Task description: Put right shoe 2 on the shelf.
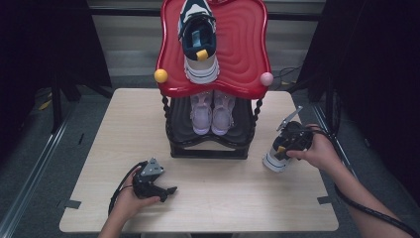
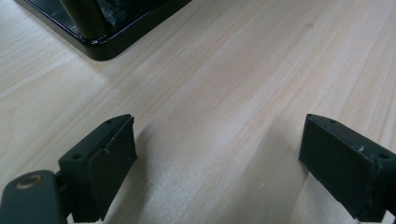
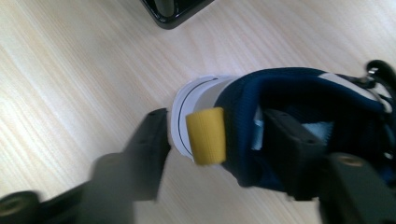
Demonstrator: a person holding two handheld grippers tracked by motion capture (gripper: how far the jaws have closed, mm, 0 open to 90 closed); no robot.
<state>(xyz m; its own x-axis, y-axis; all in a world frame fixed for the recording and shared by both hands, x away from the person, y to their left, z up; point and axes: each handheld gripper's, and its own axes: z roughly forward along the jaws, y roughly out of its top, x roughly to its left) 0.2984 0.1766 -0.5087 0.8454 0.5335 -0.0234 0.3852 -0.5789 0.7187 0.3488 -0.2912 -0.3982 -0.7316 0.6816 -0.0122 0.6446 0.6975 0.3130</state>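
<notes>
Red-topped shoe rack (image 1: pixel 247 59) at back-centre of the wooden surface (image 1: pixel 223 198): navy/white sneaker (image 1: pixel 198 39) on top tier, pale pink pair (image 1: pixel 213 111) on lower shelf. Its mate, the navy shoe (image 3: pixel 280 130), lies on the surface right of rack; right tongs (image 3: pixel 212 140) straddle its heel w/ yellow tab, one jaw inside the collar, other just outside, not yet pressing. Left tongs (image 2: pixel 219 158) released, resting near front edge. Dark room around

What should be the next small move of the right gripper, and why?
Probably close the right gripper fully on the heel of the navy shoe: one jaw sits inside the collar, the other outside by the yellow heel tab, with a gap remaining.
</notes>
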